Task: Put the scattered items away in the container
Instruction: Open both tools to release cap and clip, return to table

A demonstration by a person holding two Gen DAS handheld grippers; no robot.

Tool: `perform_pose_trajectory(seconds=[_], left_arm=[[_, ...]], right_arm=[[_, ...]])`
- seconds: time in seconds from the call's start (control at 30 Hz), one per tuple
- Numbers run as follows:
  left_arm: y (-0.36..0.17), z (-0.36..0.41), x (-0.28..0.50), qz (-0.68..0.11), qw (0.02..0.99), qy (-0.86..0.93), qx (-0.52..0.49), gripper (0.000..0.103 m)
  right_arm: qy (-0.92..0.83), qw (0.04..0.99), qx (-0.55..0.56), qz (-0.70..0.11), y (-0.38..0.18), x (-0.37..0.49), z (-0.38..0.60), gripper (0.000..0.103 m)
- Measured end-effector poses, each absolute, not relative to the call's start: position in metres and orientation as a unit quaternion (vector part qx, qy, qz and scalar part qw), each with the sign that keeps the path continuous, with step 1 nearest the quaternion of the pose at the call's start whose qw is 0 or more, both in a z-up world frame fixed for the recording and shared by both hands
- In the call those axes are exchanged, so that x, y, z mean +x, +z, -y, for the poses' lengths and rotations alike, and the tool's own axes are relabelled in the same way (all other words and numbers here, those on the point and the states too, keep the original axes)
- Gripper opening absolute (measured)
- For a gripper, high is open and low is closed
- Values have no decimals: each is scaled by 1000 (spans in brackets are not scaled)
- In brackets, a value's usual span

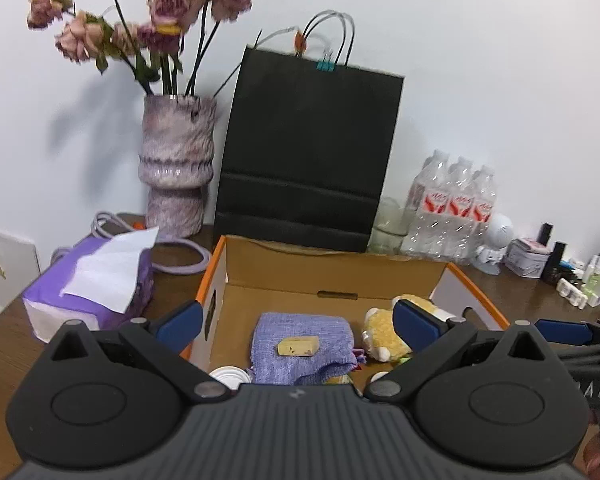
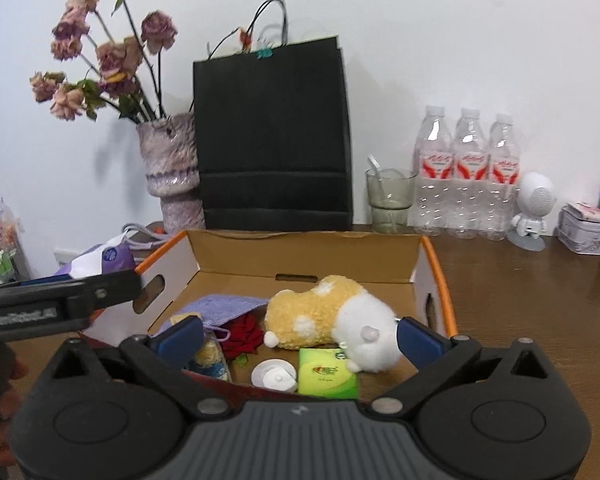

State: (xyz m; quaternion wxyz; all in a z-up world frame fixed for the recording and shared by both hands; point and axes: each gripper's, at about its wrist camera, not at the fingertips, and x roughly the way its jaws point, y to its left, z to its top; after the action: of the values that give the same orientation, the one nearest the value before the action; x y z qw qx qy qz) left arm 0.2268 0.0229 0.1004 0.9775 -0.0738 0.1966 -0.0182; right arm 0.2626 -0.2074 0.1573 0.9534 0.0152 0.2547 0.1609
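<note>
Both hand-held grippers released above the filled cardboard box (image 2: 300, 256)

The left hand-held gripper (image 1: 298, 322) and right hand-held gripper (image 2: 300, 338) gape wide, gripping nothing. In the box on the desk (image 2: 540, 300) lie a plush toy (image 2: 328, 316), purple cloth (image 1: 300, 344), green tissue pack (image 2: 326, 374), red flower (image 2: 242, 338) and white cap (image 2: 274, 376)
</note>
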Motion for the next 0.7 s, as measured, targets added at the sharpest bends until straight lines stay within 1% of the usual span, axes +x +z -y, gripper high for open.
perform_pose_trajectory(seconds=[0.13,0.27,0.5,0.7], left_arm=[[102,-38,203,-191,979,-24,-67,103],[95,-57,180,-194,980,-8,-41,103],[69,-92,149,-233,972,29,-6,103],[39,-105,138,-293,955,40,2,103]], right_arm=[[149,955,29,-256,157,246,228,103],[122,957,11,-262,147,224,249,103],[88,949,-17,-302,119,191,280,103],[90,938,-50,-332,96,172,278,103]])
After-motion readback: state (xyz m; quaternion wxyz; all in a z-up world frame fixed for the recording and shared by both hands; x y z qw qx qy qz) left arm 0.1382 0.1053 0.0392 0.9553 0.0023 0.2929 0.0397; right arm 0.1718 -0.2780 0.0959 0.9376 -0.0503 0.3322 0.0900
